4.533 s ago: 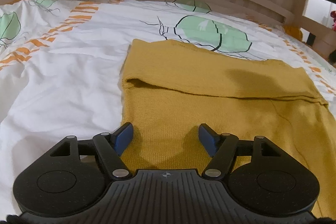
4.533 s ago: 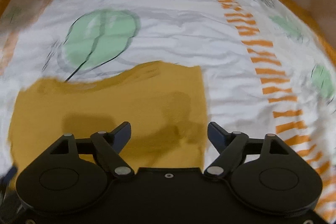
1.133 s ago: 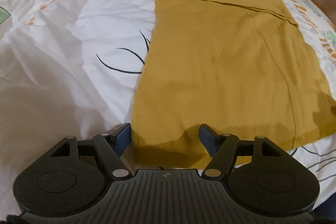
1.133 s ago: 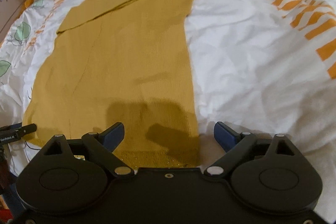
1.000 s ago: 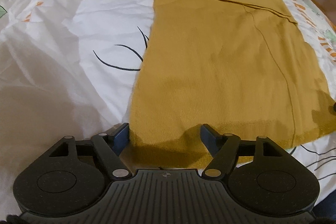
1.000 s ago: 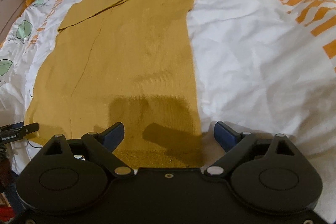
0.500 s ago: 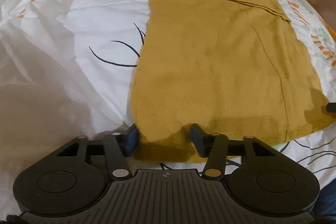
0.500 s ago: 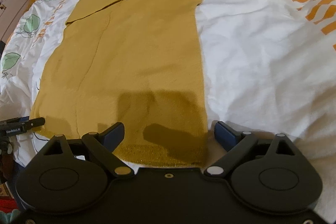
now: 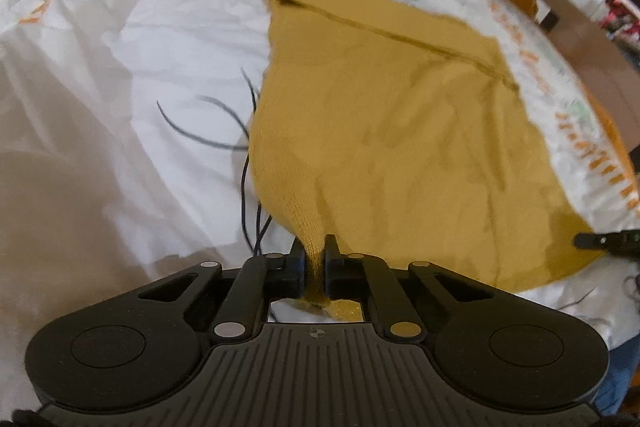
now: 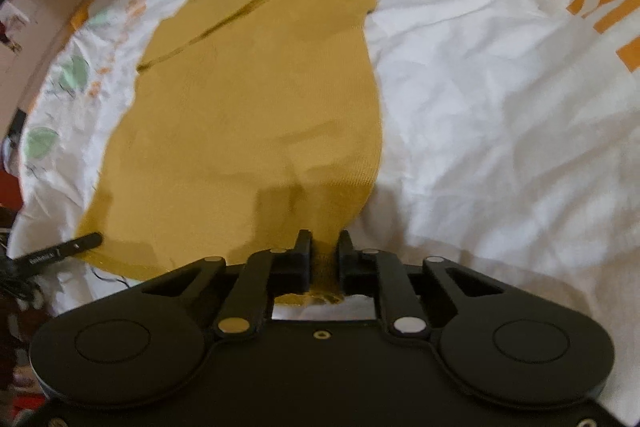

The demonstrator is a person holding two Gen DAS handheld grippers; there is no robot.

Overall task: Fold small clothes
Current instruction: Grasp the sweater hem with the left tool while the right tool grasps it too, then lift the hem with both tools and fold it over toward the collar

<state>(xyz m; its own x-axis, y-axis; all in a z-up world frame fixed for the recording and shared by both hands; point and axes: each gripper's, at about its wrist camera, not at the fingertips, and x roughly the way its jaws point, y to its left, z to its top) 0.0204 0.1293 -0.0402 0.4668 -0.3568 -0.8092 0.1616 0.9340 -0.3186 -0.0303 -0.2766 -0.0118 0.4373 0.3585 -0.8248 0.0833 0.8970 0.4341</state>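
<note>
The left gripper (image 9: 313,259) is squeezed tight on the near left corner of the yellow cloth (image 9: 392,131), and a bunch of the cloth is pinched between its fingers. The right gripper (image 10: 323,255) is squeezed tight on the near right corner of the same yellow cloth (image 10: 260,99). The cloth lies spread on the white bed cover (image 10: 500,115), which has green leaves and orange stripes. The two held corners are pulled up toward the grippers. The far end of the cloth has a folded band across it and rests flat on the bed.
</note>
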